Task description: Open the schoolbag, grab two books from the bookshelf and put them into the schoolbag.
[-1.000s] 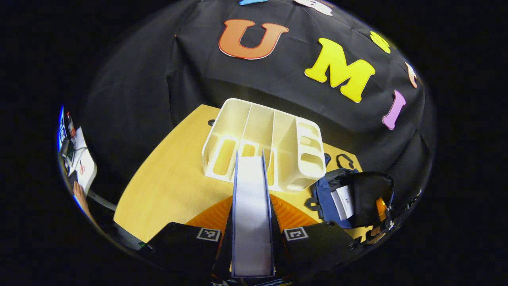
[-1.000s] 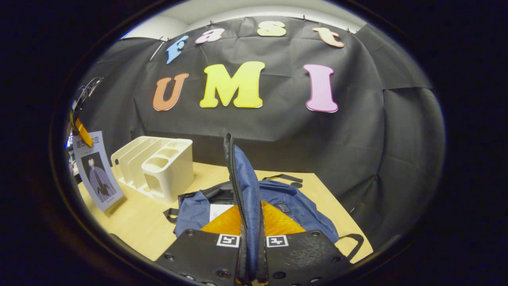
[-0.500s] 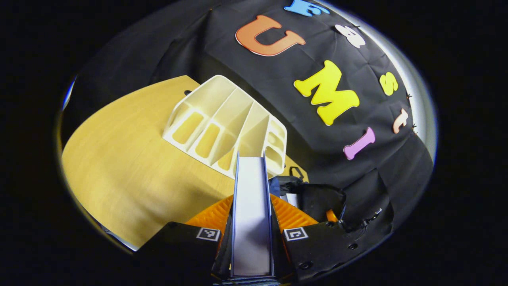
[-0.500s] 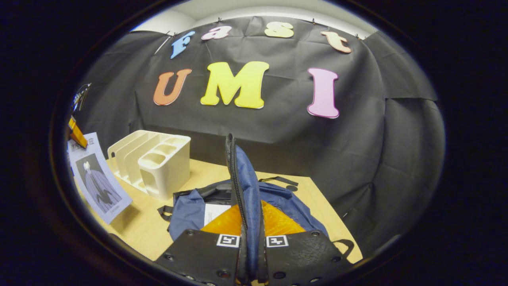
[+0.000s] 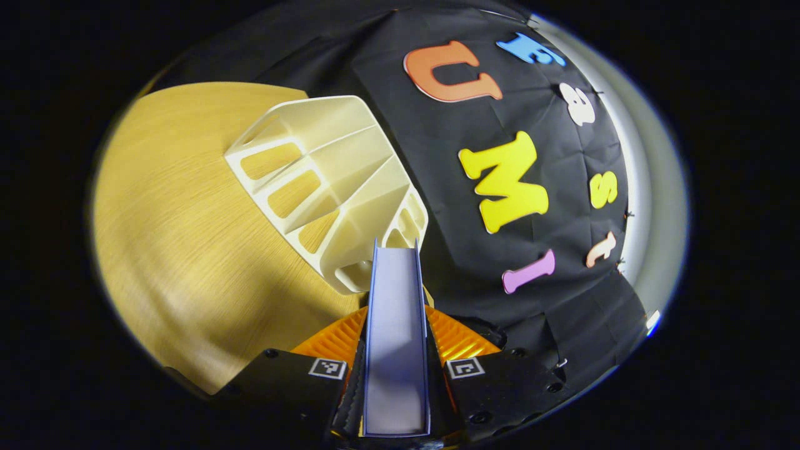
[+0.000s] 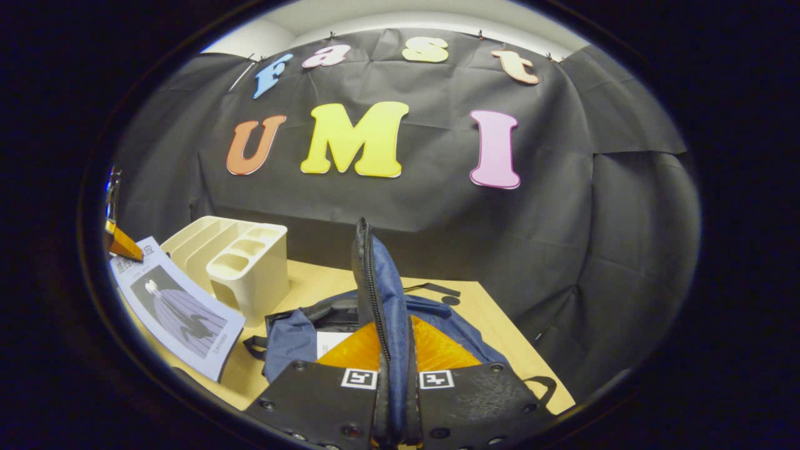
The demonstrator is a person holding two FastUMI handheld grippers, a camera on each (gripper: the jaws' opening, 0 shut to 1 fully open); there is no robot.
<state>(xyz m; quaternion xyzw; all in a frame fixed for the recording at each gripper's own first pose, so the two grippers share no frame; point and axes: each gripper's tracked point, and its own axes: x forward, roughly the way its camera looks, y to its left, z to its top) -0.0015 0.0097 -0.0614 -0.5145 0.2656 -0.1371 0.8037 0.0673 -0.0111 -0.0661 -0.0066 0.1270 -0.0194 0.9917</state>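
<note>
On the wooden table:
Left gripper: clamped on a thin pale-blue book.
Right gripper: pinching the navy fabric schoolbag's zipper flap, held up.
Cream plastic bookshelf: just beside the bag.

A light yellow wooden table top with visible straight grain stands against the booth wall of creased black cloth. The cloth hangs down behind the table's far edge and folds around its right corner. Above the cloth's pinned top edge, a plain pale wall is visible. Lighting is even; objects cast soft shadows on the table.
</note>
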